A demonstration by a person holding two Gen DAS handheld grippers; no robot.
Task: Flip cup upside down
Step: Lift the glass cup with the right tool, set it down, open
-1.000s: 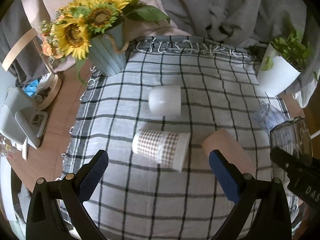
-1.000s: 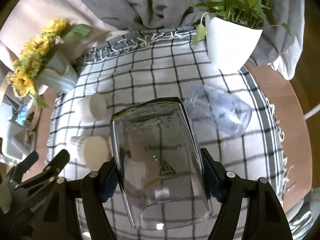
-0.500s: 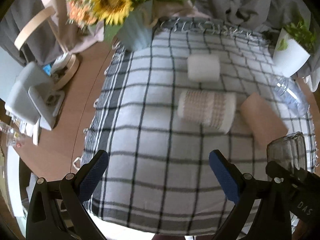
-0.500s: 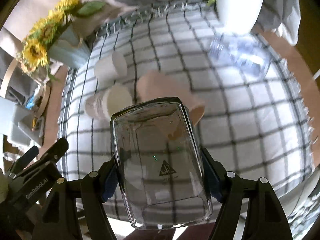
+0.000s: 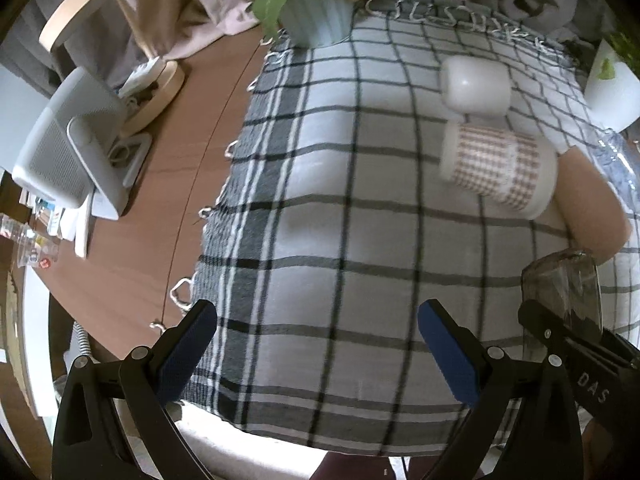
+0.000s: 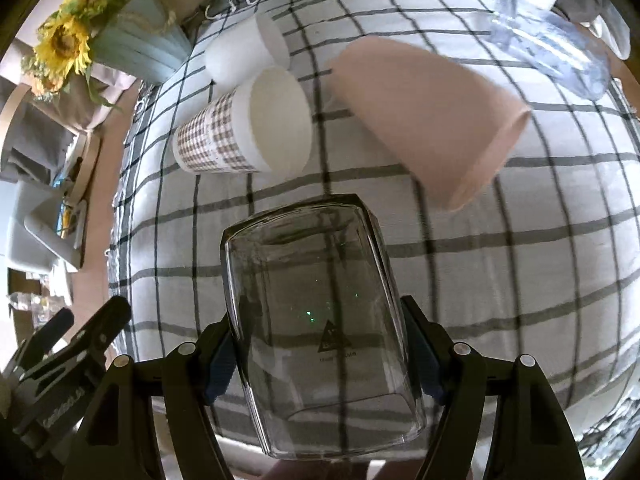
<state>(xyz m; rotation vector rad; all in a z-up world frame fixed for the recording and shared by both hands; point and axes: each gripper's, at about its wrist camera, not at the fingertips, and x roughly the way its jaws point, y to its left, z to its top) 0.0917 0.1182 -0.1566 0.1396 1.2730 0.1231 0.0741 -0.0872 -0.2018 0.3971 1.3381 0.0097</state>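
Gripping clear glass cup (image 6: 320, 320) between both blue pads, right gripper (image 6: 320, 354) holds it at lower centre of right wrist frame, above checked cloth (image 6: 500, 280). Risk, as judged: smooth glass could slip through pads during turn, or rim clip pink cup (image 6: 432, 120) lying just beyond. Cup transparent, straight-walled, small triangle mark printed on side. Left gripper (image 5: 318, 354) hangs empty, jaws wide apart, over cloth's near edge. Checked cup (image 6: 244, 128) and white cup (image 6: 244, 52) lie on sides, upper left.
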